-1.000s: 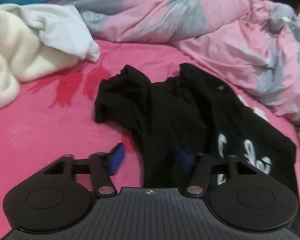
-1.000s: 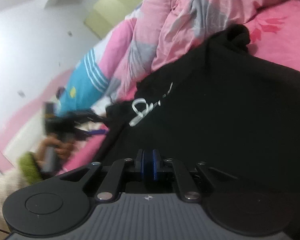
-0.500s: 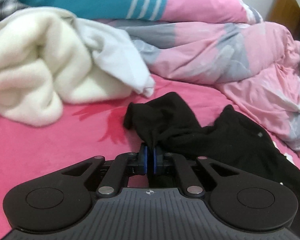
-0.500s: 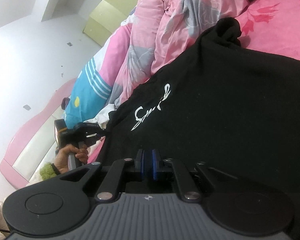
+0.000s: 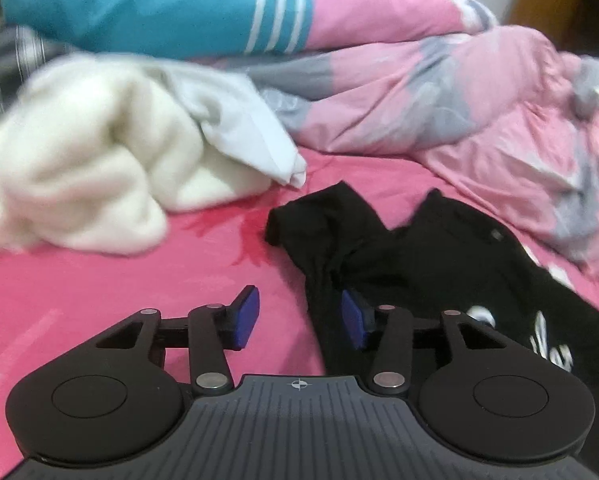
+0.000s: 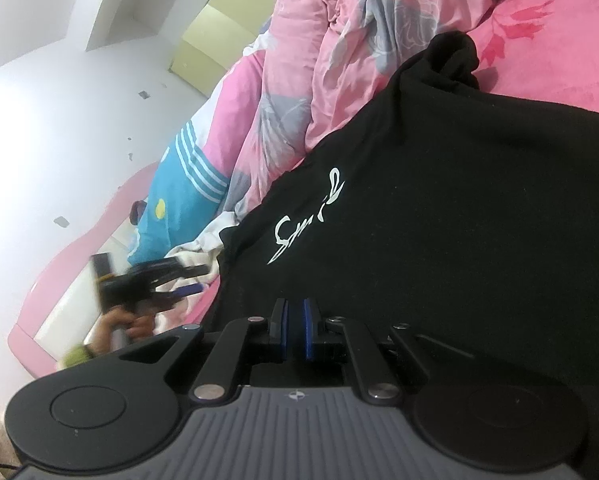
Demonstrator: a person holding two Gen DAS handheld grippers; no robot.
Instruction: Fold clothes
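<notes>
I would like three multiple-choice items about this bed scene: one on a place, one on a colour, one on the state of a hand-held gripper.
1. Where does the black T-shirt lie?
A. on the pink bed sheet
B. on a wooden floor
C. inside a basket

2. What colour is the lettering on the T-shirt?
A. yellow
B. white
C. red

3. How is the left hand-held gripper?
A. shut on the T-shirt
B. shut on nothing
C. open

Key:
1 A, pink sheet shows all around the shirt.
2 B, the script reads white on black cloth in the right wrist view.
3 C, its blue pads stand wide apart, sheet showing between them.
</notes>
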